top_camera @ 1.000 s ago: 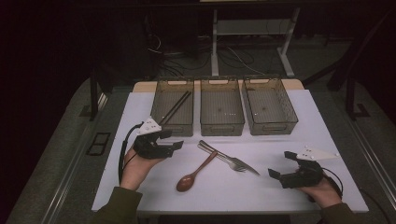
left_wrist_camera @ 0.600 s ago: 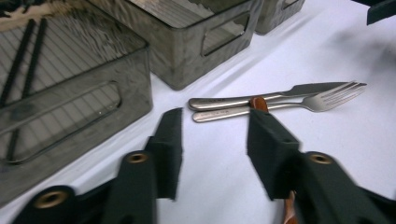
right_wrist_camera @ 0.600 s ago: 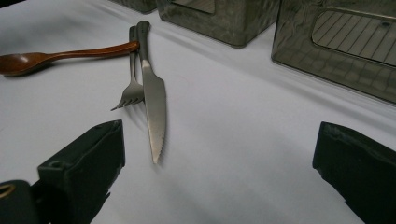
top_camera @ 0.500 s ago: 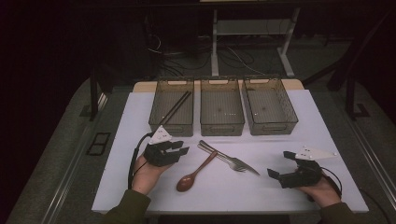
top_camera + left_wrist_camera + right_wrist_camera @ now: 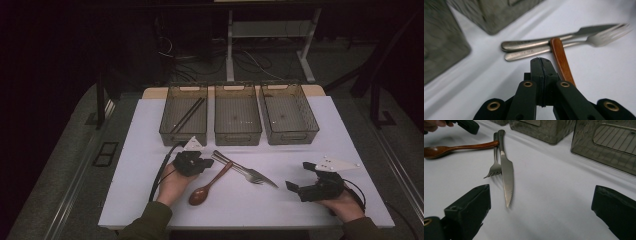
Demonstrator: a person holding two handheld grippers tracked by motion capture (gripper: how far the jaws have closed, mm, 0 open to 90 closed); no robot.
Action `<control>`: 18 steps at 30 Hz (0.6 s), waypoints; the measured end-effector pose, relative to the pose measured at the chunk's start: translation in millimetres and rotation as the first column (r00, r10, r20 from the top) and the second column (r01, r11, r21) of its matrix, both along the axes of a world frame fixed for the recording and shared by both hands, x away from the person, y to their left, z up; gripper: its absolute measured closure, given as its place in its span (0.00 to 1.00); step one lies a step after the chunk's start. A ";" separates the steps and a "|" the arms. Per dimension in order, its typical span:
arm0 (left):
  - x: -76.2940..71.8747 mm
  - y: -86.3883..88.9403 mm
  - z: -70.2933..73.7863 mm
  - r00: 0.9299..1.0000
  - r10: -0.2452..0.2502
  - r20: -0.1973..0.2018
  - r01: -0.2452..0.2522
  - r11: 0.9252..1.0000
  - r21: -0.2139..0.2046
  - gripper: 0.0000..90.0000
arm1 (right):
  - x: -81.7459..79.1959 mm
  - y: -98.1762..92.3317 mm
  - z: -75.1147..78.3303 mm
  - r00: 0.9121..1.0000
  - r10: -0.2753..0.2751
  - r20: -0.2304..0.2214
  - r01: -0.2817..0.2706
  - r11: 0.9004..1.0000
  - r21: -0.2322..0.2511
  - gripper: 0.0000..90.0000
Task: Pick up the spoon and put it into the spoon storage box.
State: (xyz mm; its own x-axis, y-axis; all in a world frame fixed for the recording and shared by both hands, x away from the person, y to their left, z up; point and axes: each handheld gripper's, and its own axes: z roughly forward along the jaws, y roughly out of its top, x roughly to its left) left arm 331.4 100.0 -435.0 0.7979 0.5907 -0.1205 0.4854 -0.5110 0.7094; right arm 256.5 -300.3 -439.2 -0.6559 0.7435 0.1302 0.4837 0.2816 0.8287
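A brown wooden spoon (image 5: 207,184) lies on the white table, its handle resting on a steel knife (image 5: 250,172) and fork (image 5: 235,167) that lie side by side. My left gripper (image 5: 206,165) is shut with nothing in it, its tip just short of the spoon handle (image 5: 561,58). Beyond that tip lie the knife (image 5: 544,42) and the fork (image 5: 599,40). My right gripper (image 5: 295,188) is open and empty at the front right, pointing at the knife (image 5: 506,175), the fork (image 5: 494,168) and the spoon (image 5: 454,148), with bare table between its fingers (image 5: 469,207).
Three grey mesh bins stand in a row at the back: the left bin (image 5: 172,134) holds two dark chopsticks (image 5: 187,115), while the middle bin (image 5: 237,136) and the right bin (image 5: 292,136) hold nothing. The table's front edge runs just behind both hands.
My left gripper has moved right and slightly nearer, up to the spoon handle. The right gripper has barely shifted.
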 end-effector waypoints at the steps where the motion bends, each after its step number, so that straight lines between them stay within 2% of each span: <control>1: 1.3 -1.9 -1.7 1.000 -0.015 -0.001 0.015 1.000 0.010 0.98 | -0.2 0.1 0.0 1.000 -0.001 -0.001 0.001 1.000 0.000 0.02; 2: 0.5 -4.9 -3.3 1.000 -0.008 -0.014 0.008 1.000 0.004 0.98 | -0.6 0.2 -0.1 1.000 -0.004 -0.001 0.004 1.000 -0.001 0.02; 3: 1.5 -6.5 -3.9 1.000 -0.027 -0.007 0.027 0.999 0.022 0.98 | -0.8 0.3 0.0 1.000 -0.004 0.000 0.004 1.000 0.000 0.02; 4: 0.1 -9.5 -4.6 1.000 -0.023 -0.015 0.024 0.999 0.022 0.98 | -1.0 0.5 0.2 1.000 -0.003 0.000 0.003 1.000 0.002 0.02; 8: -1.8 -16.6 -7.0 0.998 -0.065 -0.014 0.065 0.997 0.045 0.98 | -1.2 1.1 0.0 1.000 0.001 0.000 -0.001 1.000 -0.002 0.02; 12: -4.2 -20.7 -9.1 0.997 -0.078 -0.028 0.079 0.996 0.044 0.98 | -1.0 0.7 0.1 1.000 -0.002 -0.001 0.002 1.000 0.001 0.02; 18: -7.1 -27.0 -9.9 0.991 -0.127 -0.032 0.128 0.990 0.050 0.98 | -0.8 0.4 0.1 1.000 0.000 0.000 0.000 1.000 0.002 0.02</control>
State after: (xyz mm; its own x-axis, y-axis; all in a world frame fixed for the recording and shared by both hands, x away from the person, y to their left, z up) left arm 324.3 73.0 -444.9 0.8637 0.4904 -0.1161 0.4337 -0.6059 0.6670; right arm 255.7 -299.9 -439.1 -0.6560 0.7432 0.1316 0.4839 0.2804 0.8290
